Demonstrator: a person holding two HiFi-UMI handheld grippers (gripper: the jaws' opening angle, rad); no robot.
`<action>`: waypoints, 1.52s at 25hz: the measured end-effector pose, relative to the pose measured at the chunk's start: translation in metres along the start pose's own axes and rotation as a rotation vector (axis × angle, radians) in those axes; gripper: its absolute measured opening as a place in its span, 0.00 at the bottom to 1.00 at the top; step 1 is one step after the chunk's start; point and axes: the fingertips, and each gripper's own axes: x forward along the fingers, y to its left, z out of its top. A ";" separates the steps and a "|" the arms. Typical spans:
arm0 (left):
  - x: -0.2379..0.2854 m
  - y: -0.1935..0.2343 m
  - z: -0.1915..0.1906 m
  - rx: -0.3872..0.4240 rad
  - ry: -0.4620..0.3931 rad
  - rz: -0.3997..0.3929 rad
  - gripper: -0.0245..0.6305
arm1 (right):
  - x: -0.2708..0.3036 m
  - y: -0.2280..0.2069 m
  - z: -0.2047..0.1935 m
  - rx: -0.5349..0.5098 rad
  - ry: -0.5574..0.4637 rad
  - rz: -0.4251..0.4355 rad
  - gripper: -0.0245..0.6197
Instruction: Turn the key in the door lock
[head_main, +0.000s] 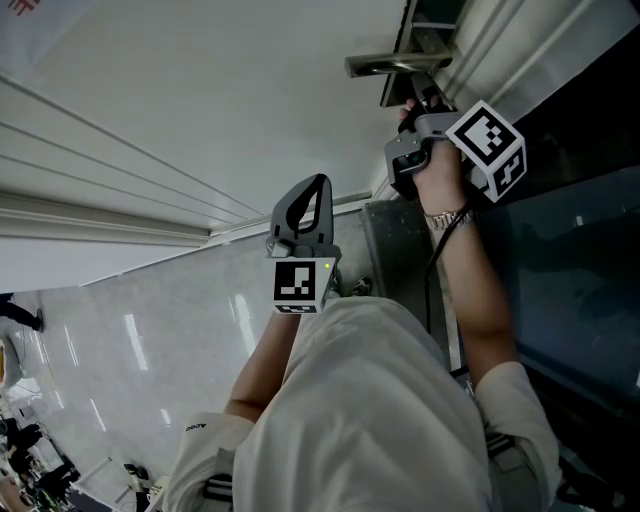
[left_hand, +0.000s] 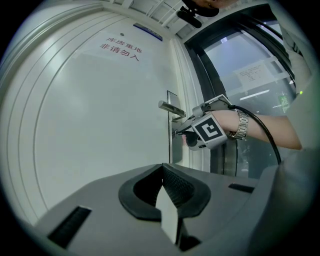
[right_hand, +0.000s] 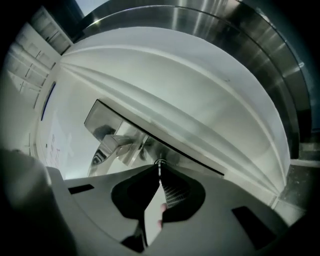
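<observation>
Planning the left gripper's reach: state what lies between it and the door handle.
Bare: the left gripper view shows only open air from the left gripper to the door handle.

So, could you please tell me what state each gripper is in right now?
Left gripper: closed, empty, away from the white door.
Right gripper: closed, tips at the silver metal lock plate; no key can be made out.
</observation>
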 end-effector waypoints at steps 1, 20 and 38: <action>0.000 0.000 0.000 0.000 0.000 0.000 0.05 | 0.000 0.000 0.000 0.020 0.001 0.004 0.05; 0.005 -0.007 -0.003 0.002 0.008 -0.024 0.05 | -0.003 0.002 -0.014 -0.287 0.101 0.062 0.16; 0.006 -0.017 -0.005 0.002 0.012 -0.049 0.05 | -0.017 0.008 -0.023 -1.288 0.114 -0.013 0.32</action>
